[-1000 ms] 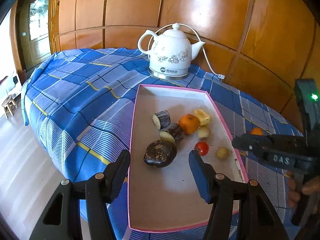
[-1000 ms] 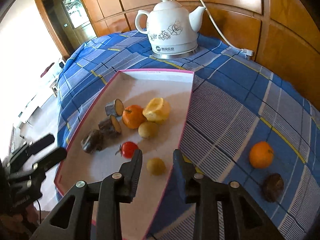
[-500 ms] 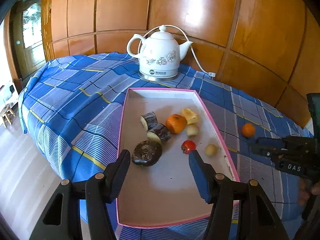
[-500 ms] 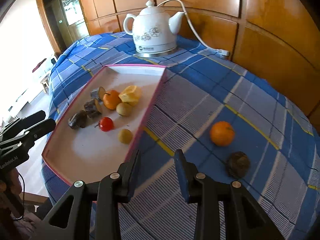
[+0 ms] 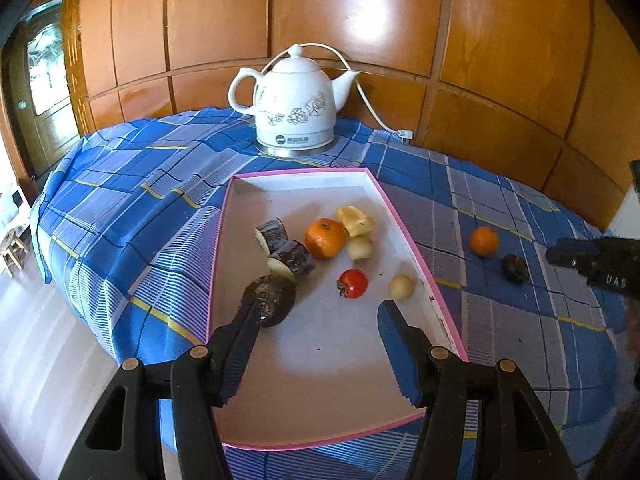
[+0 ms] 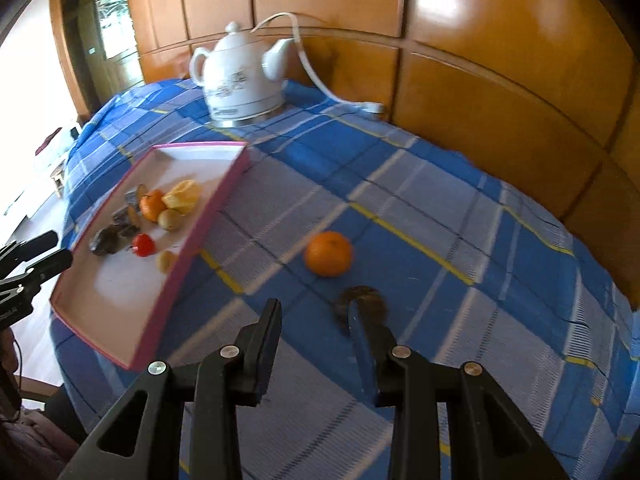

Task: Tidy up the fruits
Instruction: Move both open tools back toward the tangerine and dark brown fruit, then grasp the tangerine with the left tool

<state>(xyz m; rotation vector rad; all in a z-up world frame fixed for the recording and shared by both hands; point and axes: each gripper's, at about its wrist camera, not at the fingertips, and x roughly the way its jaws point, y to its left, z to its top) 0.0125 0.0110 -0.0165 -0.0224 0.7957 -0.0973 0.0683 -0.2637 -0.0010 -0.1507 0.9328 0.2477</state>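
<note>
The left hand-held gripper (image 5: 318,326) hangs open over the pink-rimmed tray (image 5: 404,236) (fruit inside), empty.

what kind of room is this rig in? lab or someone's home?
Most likely a home, a dining or sitting room. The table wears a blue checked tablecloth, a flowered white electric kettle sits plugged in at the back, and the walls are glossy wood panelling with a glazed wooden door.
</note>
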